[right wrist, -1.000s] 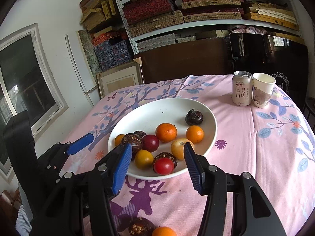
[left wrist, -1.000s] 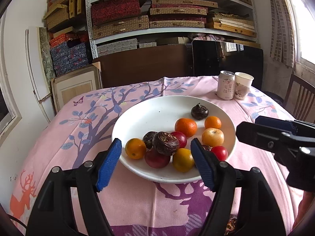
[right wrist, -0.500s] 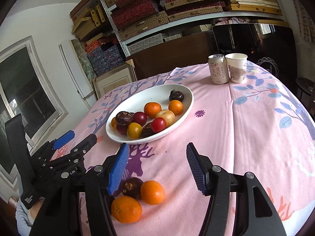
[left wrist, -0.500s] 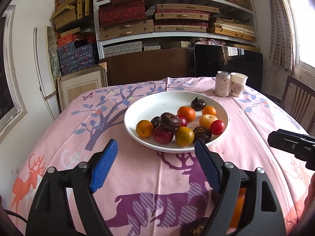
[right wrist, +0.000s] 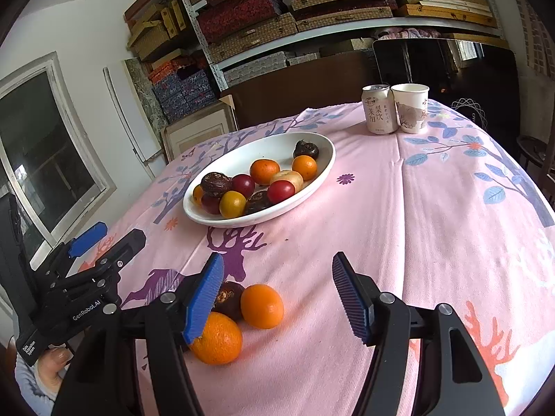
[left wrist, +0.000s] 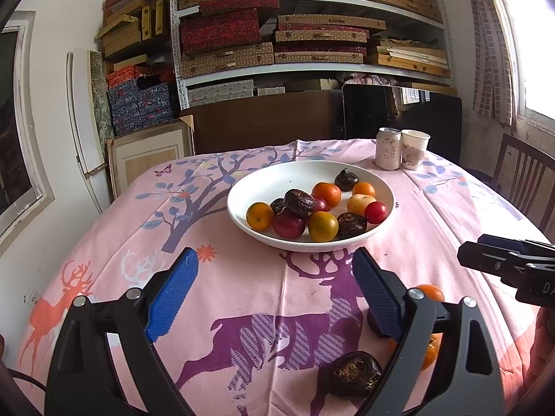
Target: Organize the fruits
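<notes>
A white plate [left wrist: 270, 180] [right wrist: 239, 157] near the table's middle holds several oranges, red fruits and dark wrinkled fruits. Three loose fruits lie on the pink cloth near the front edge: a large orange [right wrist: 216, 338], a smaller orange [right wrist: 262, 306] and a dark fruit [right wrist: 229, 300] [left wrist: 353, 374]. My left gripper [left wrist: 272, 293] is open and empty, well short of the plate. My right gripper [right wrist: 275, 294] is open and empty, with its left finger just over the loose fruits. The left finger hides part of the large orange.
A drink can [left wrist: 388, 148] [right wrist: 380, 109] and a paper cup [left wrist: 414, 149] [right wrist: 411, 107] stand at the far right of the table. Shelves of boxes [left wrist: 277, 41] fill the back wall. A wooden chair [left wrist: 523, 180] stands at the right.
Both grippers have pulled back from the plate toward the table's front edge. The loose fruits near the front have come into view. Both stay open.
</notes>
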Demonstrator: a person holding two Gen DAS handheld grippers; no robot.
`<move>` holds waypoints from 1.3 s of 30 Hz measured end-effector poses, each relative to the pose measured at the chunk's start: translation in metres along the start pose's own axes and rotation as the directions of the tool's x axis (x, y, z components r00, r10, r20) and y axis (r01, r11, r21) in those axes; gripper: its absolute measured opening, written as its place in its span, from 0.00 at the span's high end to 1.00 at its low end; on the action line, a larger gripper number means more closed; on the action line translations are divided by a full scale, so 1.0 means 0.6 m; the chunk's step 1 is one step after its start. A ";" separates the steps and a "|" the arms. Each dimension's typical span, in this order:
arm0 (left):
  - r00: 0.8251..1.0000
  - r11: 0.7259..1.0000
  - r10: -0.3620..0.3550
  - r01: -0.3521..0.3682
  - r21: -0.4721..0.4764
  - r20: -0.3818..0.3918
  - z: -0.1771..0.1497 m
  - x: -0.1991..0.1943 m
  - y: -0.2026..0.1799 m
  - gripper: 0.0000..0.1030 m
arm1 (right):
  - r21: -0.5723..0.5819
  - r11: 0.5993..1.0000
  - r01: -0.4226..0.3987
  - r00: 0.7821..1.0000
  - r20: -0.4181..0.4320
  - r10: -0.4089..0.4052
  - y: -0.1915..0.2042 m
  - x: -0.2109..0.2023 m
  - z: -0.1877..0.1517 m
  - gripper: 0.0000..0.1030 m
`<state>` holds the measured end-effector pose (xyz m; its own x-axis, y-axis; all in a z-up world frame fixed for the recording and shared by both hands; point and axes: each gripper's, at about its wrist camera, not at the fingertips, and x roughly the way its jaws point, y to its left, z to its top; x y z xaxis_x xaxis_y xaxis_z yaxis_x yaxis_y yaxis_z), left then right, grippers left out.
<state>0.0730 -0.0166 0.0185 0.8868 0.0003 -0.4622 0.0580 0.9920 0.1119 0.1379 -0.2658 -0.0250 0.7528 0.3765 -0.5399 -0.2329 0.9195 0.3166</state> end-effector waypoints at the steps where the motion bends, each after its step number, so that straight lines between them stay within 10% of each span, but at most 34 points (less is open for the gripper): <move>1: 1.000 1.000 -0.001 0.001 0.002 -0.001 0.000 -0.001 -0.001 0.15 | 0.000 1.000 0.000 1.000 -0.001 0.000 0.000 0.000 0.000 0.36; 10: 0.996 0.997 -0.079 0.079 0.002 -0.047 -0.005 0.003 -0.007 0.12 | -0.004 1.000 0.018 1.000 -0.019 -0.018 -0.003 0.006 -0.002 0.33; 18: 0.947 0.941 -0.281 0.304 0.152 -0.155 -0.048 -0.016 -0.073 0.12 | 0.048 0.998 0.026 1.000 -0.002 -0.026 -0.020 -0.004 0.005 0.28; 34: 0.883 0.938 -0.317 0.347 0.026 -0.347 -0.088 0.022 -0.030 0.12 | 0.067 0.998 -0.006 1.000 0.006 0.006 -0.024 -0.014 0.009 0.27; 39: 0.866 0.936 -0.301 0.348 0.051 -0.400 -0.097 0.036 -0.044 0.35 | 0.070 0.998 0.000 1.000 0.000 0.000 -0.025 -0.012 0.008 0.27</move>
<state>0.0637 -0.0352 -0.0455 0.5669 -0.2476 -0.7857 0.3866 0.9222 -0.0117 0.1389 -0.2825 -0.0221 0.7530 0.3762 -0.5399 -0.1889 0.9095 0.3702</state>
